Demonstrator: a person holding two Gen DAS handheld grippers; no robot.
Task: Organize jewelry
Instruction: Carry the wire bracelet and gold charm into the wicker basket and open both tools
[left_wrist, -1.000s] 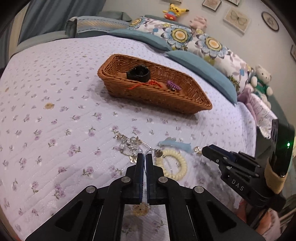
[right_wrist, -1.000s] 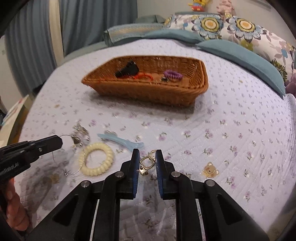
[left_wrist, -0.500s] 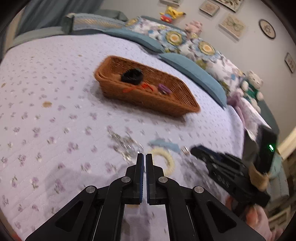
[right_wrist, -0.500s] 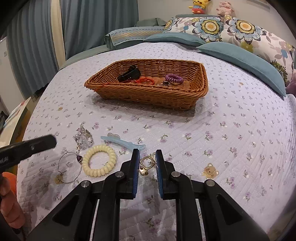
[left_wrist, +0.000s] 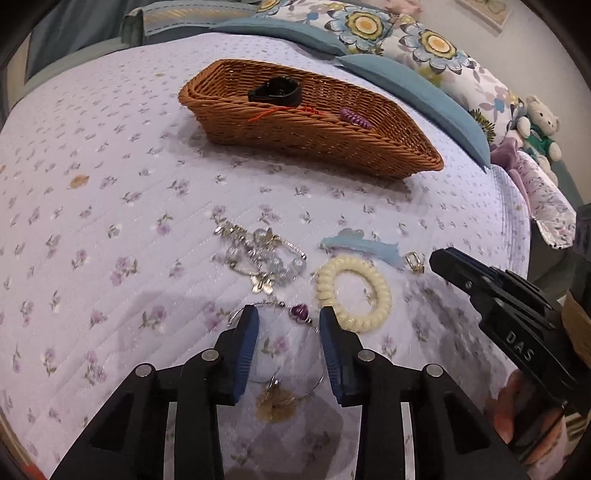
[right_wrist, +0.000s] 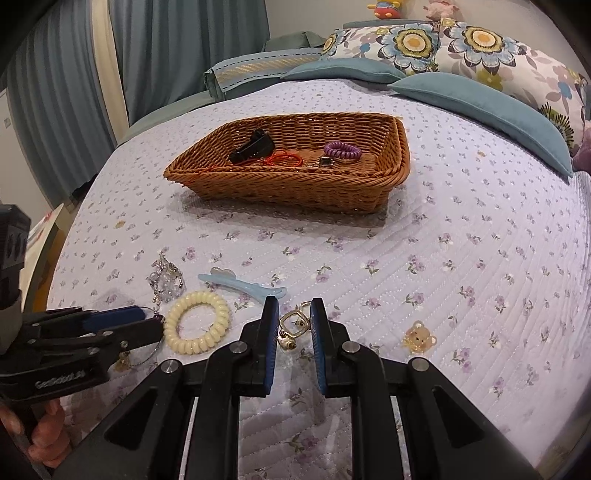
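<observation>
left gripper: jaws just opened, pads apart; wire bangle lying between, partly hidden
right gripper: narrow around gold earrings; contact unclear

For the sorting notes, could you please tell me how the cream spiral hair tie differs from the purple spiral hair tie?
The cream spiral hair tie lies on the bedspread, outside the basket; the purple spiral hair tie is already inside it. The cream one spreads into an open ring with bedspread showing through; the purple one looks squashed into a narrow loop. Cream is pale, purple dark. Both are coiled, phone-cord style ties.
</observation>
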